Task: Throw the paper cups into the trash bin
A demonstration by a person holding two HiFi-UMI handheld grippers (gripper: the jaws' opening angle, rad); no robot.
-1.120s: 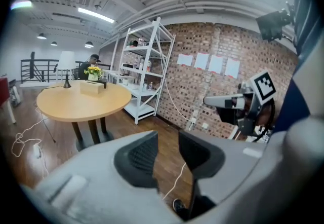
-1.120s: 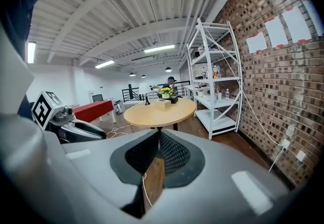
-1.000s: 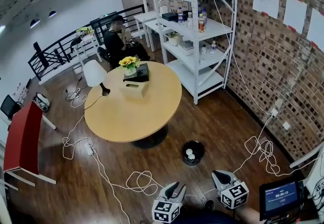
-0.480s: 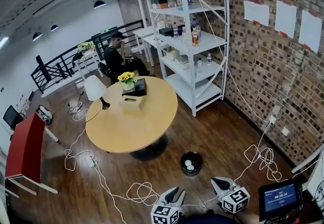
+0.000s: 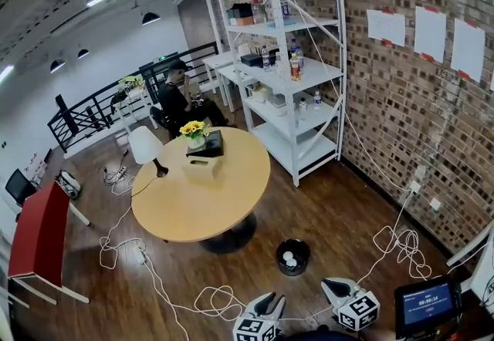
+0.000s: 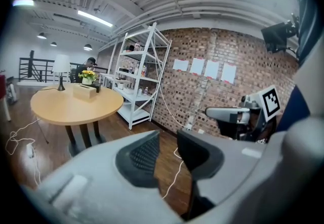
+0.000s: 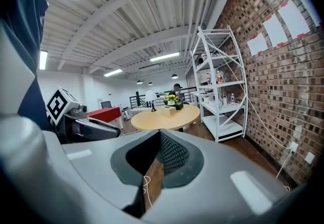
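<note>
- Both tools hang low in front of us. The left gripper (image 6: pixel 168 149) has its jaws part-way apart, with only floor showing through the gap.
- The right gripper (image 7: pixel 157 159) is closed tight, nothing between its pads.
- The paper cups (image 5: pixel 288 258) look to be lying inside the trash bin (image 5: pixel 294 271), which stands on the floor just beyond the round table (image 5: pixel 201 204).
- Watch the white cables (image 5: pixel 220 297) looping between us and the bin. One careless step could snag a loop and trip us, or knock the bin over and spill the cups.
- No other cup shows on the table. One hidden behind the tissue box (image 5: pixel 201 168) could be missed.
</note>
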